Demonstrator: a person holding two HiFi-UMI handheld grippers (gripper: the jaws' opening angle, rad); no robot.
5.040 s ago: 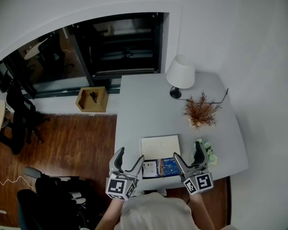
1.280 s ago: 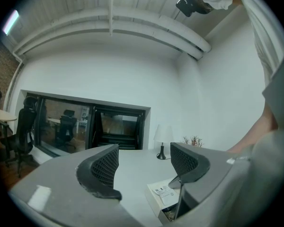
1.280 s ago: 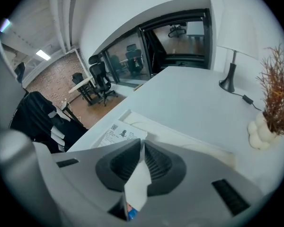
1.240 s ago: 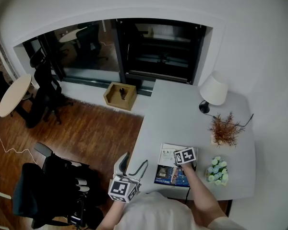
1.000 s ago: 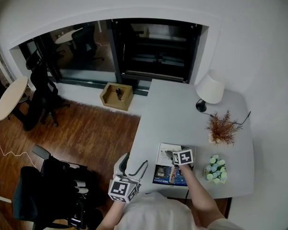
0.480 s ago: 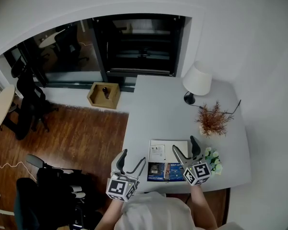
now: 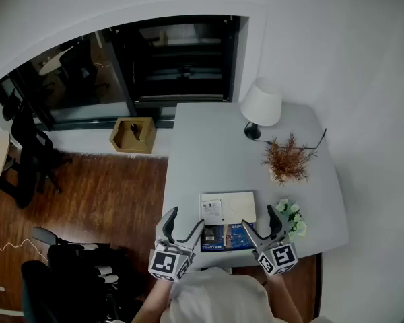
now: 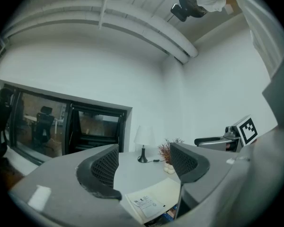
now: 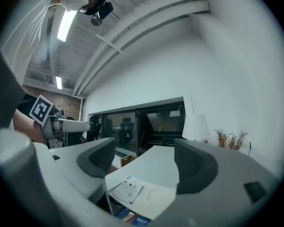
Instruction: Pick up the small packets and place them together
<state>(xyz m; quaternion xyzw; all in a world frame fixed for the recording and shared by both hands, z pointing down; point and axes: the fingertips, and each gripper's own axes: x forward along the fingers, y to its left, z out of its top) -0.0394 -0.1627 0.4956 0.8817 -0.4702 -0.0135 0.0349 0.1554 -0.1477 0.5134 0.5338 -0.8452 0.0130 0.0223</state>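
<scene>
At the bottom centre of the head view, the left tool [image 7: 183,221] and the right tool [image 7: 260,219] are held level over the near edge of the grey table [image 7: 209,153], 1 on each side of the packets. Both tools are open: in each gripper view the 2 jaws stand wide apart with nothing between them.

A small white packet [image 7: 213,211] with dark print lies flat on the left part of a white square pad [image 7: 234,206], just above the tools in the frame. Below the pad, at the table's near edge, a dark blue packet [image 7: 211,238] and a brighter blue packet [image 7: 238,234] lie side by side, touching or nearly so.

Toward the upper right of the table stand a white lamp [image 7: 260,105] and a dried reddish plant [image 7: 286,159]. A small bunch of pale flowers [image 7: 291,218] sits just right of the right tool. A wooden box [image 7: 131,135] rests on the floor [image 7: 101,194] at left.
</scene>
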